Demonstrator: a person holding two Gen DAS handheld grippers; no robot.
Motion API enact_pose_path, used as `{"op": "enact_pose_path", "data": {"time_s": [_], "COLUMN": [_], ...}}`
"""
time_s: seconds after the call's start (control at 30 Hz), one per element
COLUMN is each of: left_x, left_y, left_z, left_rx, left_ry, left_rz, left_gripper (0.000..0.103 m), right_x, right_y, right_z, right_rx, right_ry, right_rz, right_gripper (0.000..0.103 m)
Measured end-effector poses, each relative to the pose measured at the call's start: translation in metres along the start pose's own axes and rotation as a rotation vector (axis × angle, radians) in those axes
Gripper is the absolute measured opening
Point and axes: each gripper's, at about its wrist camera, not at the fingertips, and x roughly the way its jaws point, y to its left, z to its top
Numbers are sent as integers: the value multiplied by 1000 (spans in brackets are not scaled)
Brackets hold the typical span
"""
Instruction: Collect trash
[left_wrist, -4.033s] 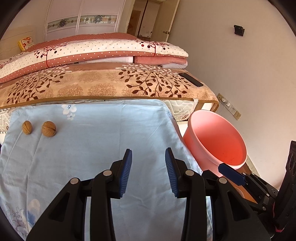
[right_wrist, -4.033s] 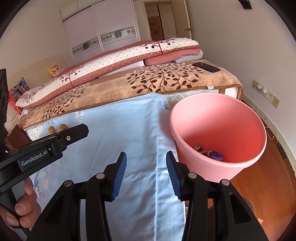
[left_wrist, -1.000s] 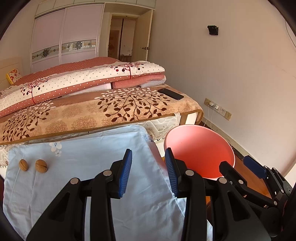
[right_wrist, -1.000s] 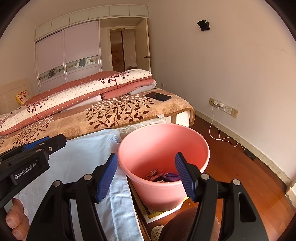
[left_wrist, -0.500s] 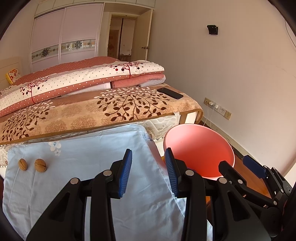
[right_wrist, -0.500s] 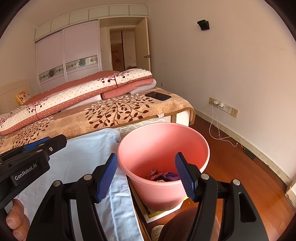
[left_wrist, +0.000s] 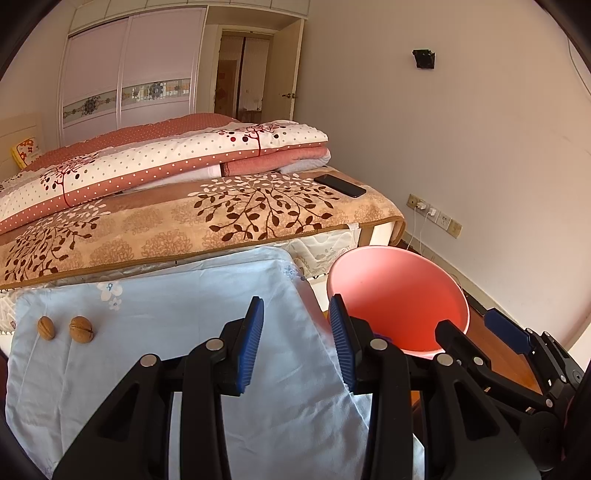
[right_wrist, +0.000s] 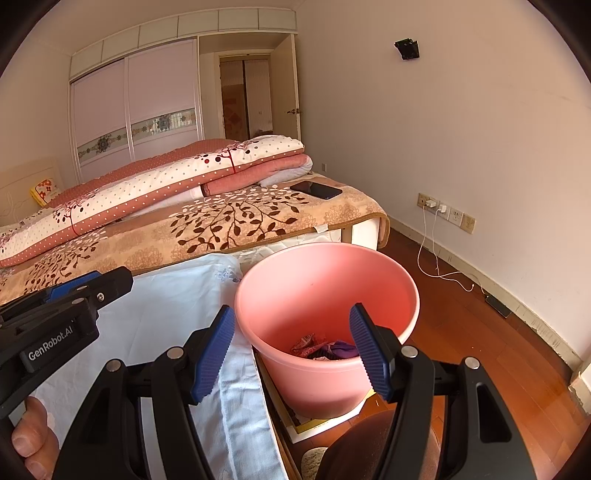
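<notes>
Both tools (left_wrist: 296, 341) (right_wrist: 292, 349) agape, empty

R gripper (right_wrist: 291, 347) jaws apart, empty, over pink bucket (right_wrist: 280, 295) w/ trash (right_wrist: 325, 347).

Left claw (left_wrist: 295, 341): black plastic frame, silver rivets, ribbed blue pads. Right claw (right_wrist: 291, 350) alike. White "GenRobot.AI" lettering on side, possibly a sticker.

Two walnuts (left_wrist: 64, 328) lie on the light-blue cloth (left_wrist: 177, 325).
</notes>
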Motion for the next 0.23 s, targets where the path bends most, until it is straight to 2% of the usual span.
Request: {"op": "enact_pose_path", "data": {"time_s": [0.23], "left_x": [1], "left_y": [4], "left_z": [0], "left_rx": [-11], "left_ry": [11], "left_rz": [-2], "left_gripper": [38], "right_x": [0], "right_y": [1], "right_z": [-2], "right_rx": [-3], "right_ry": [1], "right_rz": [1], "right_gripper": [64]}}
